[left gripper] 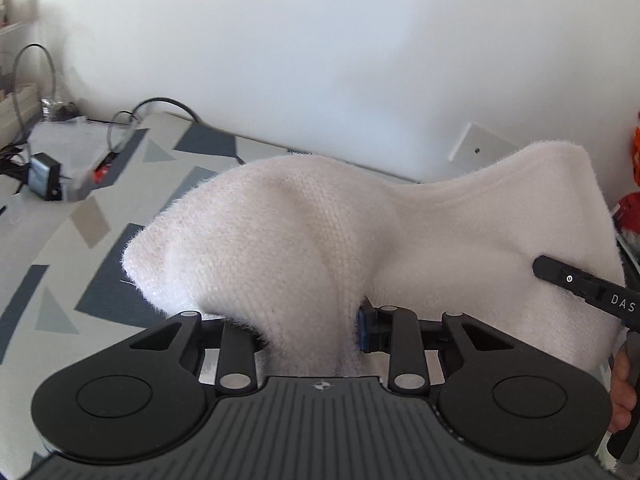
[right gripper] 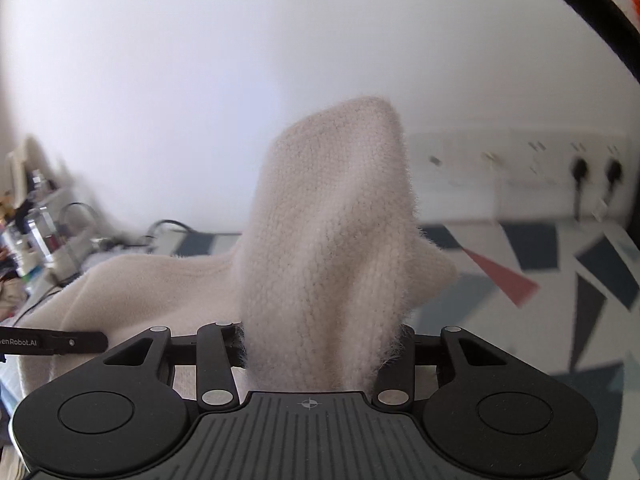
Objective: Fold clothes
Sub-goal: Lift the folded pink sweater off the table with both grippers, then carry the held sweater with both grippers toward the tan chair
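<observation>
In the left wrist view, a fuzzy white knitted garment (left gripper: 360, 240) is seen bunched up and pinched between the fingers of the left gripper (left gripper: 308, 336), which is clamped on a fold of it; the fabric is held raised above a bed cover with a grey and blue geometric pattern (left gripper: 80, 240). The tip of the right gripper (left gripper: 580, 284) is seen at the right edge, laid against the same garment. A power adapter (left gripper: 42, 178) and cables are seen far left on the cover. In the right wrist view, another fold of the garment (right gripper: 332, 248) is gripped between the closed fingers of the right gripper (right gripper: 320, 352) and stands up from them, while wall sockets (right gripper: 580, 168) are visible behind.
</observation>
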